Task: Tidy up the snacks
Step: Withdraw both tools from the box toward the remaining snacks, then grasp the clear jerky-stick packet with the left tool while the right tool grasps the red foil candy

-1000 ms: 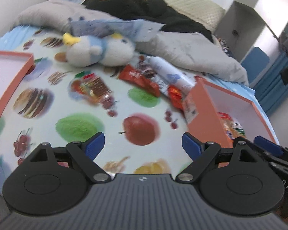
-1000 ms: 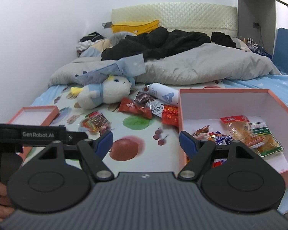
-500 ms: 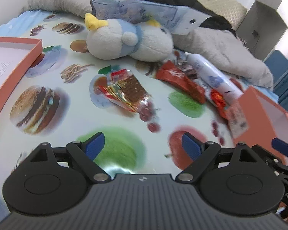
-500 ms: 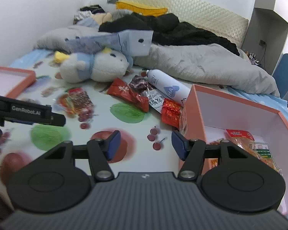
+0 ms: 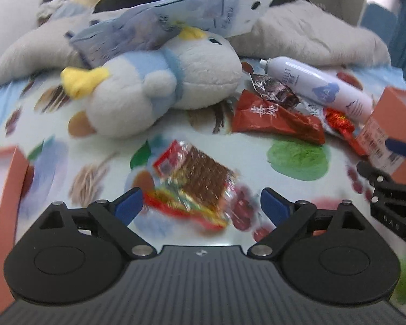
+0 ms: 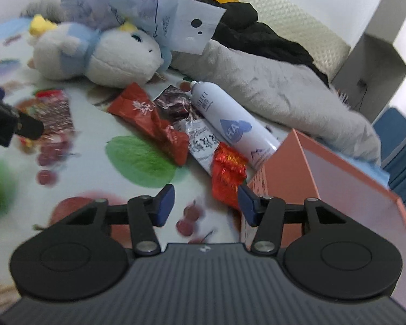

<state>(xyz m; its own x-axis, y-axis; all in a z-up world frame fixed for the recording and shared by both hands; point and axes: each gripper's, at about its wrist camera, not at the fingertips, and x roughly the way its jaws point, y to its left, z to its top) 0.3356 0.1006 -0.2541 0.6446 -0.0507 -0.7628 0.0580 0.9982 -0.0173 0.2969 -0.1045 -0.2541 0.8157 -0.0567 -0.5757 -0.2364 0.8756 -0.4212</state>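
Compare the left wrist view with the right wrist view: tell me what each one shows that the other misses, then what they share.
Only the left wrist view shows the orange lid at its left edge and the clear packet with the brown snack sharply, lying just ahead of the left gripper, whose jaws are opening.

Only the right wrist view shows the inside wall of the orange box, the quilted headboard and the right gripper, jaws closing on nothing.

Both show the plush toy, the white spray can, the dark red packet and the shiny red wrapper.

Clear-wrapped brown snack pack (image 5: 193, 181) lies flat on the bedsheet, apart from red snack packets (image 5: 276, 120) beside the orange box (image 6: 324, 187).
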